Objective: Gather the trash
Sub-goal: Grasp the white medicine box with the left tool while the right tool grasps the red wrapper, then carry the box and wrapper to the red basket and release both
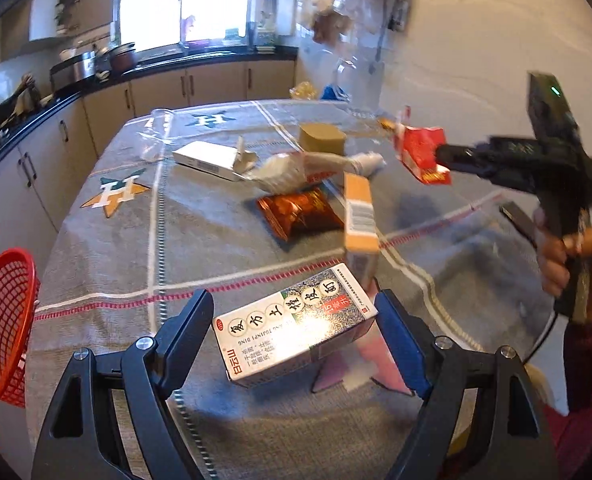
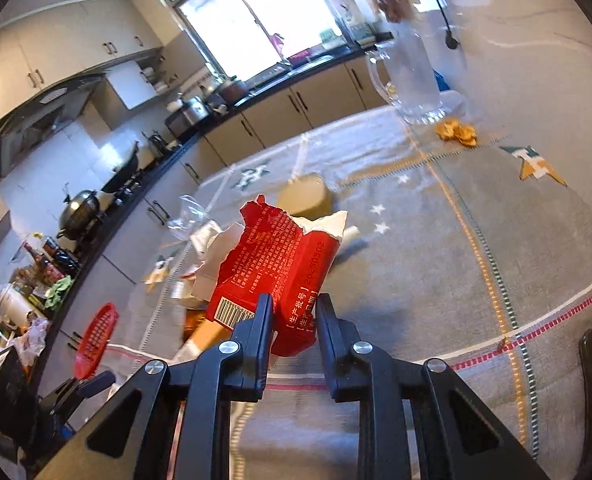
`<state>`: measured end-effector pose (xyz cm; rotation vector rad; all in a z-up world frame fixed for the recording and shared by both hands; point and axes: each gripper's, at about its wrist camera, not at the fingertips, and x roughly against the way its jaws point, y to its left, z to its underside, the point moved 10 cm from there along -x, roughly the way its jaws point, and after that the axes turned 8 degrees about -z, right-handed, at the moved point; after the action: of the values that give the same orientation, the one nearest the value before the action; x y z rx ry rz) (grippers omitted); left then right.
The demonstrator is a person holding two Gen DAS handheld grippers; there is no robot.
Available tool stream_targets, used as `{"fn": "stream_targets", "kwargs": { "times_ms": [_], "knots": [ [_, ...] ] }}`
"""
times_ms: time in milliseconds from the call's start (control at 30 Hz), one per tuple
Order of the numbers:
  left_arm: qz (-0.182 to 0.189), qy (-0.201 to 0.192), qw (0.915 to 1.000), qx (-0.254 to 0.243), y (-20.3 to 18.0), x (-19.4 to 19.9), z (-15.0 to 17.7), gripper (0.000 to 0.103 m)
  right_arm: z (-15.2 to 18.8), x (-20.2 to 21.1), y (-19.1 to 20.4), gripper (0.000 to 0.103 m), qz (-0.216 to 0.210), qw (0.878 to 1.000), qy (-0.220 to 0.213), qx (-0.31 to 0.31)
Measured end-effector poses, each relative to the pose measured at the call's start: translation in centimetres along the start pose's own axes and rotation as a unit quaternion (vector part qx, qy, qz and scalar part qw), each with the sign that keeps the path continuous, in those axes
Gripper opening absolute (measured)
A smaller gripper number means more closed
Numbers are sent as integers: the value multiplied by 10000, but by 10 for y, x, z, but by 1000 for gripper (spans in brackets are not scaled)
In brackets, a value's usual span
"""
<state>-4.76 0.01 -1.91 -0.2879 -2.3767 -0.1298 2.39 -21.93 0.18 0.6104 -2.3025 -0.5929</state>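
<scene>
A white medicine box [image 1: 292,328] with printed characters hangs just over the grey tablecloth [image 1: 136,248], and my left gripper [image 1: 294,304] is shut on its two ends. To the upper right in the left wrist view, my right gripper [image 1: 441,156] holds a torn red packet [image 1: 419,148] in the air. In the right wrist view that red packet [image 2: 280,272] stands between the fingers of my right gripper [image 2: 294,304], which is shut on its lower part. The red mesh basket [image 1: 0,328] sits at the table's left edge, also as the basket [image 2: 96,336].
On the cloth lie an orange box [image 1: 359,216], a brown snack pack [image 1: 299,210], a white open carton [image 1: 208,160], a white crumpled wrapper [image 1: 296,168] and a tan block [image 1: 321,138]. A glass pitcher [image 2: 411,76] and orange wrapper [image 2: 455,130] stand far off.
</scene>
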Motion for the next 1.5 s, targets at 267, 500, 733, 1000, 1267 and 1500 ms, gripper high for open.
{"fn": "stream_targets", "kwargs": {
  "times_ms": [267, 500, 733, 1000, 1267, 1500],
  "knots": [
    [-59, -239, 9987, 435, 22, 9, -20, 82, 5, -4, 44, 23, -322, 9991, 82, 276],
    [-49, -378, 9975, 600, 36, 12, -29, 82, 12, -20, 73, 23, -467, 9974, 266, 488],
    [-8, -380, 9962, 784, 49, 9, -29, 82, 17, -32, 91, 23, -512, 9958, 408, 636],
    [-18, -433, 9968, 671, 47, 12, -29, 82, 24, -39, 93, 23, -479, 9954, 511, 659],
    [-14, -476, 9960, 752, 53, 16, -33, 82, 26, -45, 104, 23, -540, 9940, 600, 736],
    [-199, -655, 9932, 944, 81, 34, -38, 82, 27, -60, 129, 23, -693, 9906, 758, 904]
  ]
}}
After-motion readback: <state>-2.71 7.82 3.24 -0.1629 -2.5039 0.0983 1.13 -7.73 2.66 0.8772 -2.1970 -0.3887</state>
